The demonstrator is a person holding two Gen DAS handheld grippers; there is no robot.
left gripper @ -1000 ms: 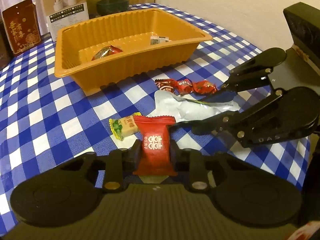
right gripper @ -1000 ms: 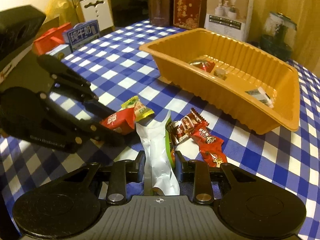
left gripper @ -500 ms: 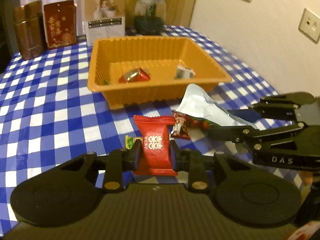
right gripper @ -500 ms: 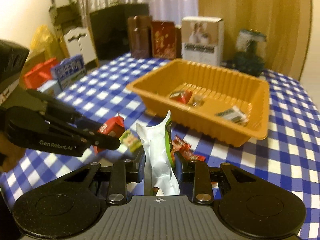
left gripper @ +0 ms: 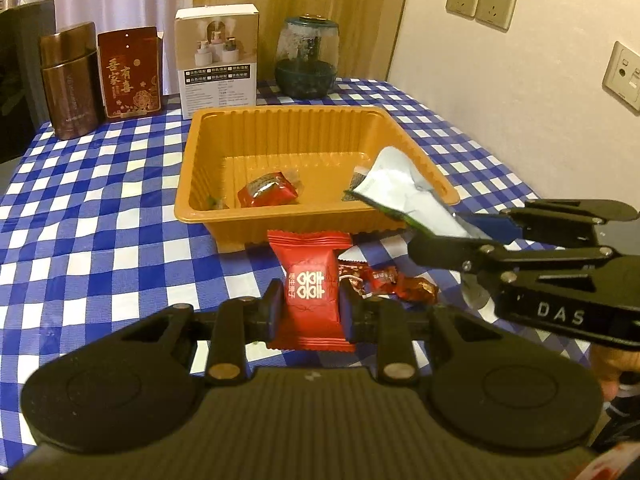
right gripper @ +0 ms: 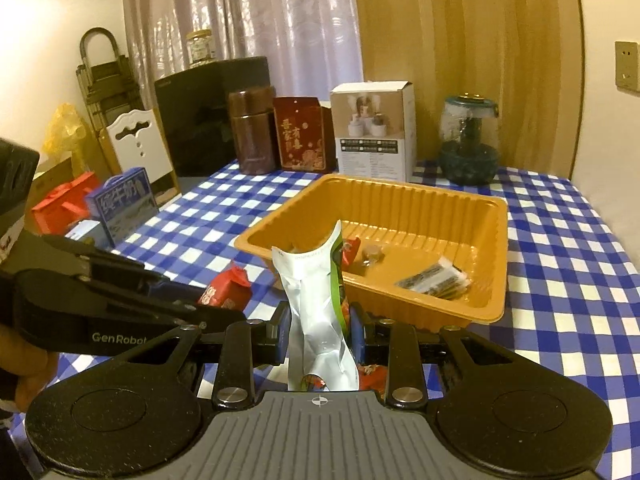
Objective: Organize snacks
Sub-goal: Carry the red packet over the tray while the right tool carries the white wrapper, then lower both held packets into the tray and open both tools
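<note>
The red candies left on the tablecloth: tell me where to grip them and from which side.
Take one red candy across its plump middle, coming from above with fingers either side. They lie flat and bunched before the orange tray, so their crimped ends overlap. Both grippers are full.

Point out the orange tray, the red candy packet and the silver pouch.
orange tray (left gripper: 280,116): left wrist view, far rim.
red candy packet (left gripper: 310,288): left wrist view, printed front.
silver pouch (right gripper: 316,312): right wrist view, crinkled middle.

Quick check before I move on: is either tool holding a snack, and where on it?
Both are. The left tool grips the red candy packet across its middle. The right tool pinches the silver pouch by its lower half.
</note>
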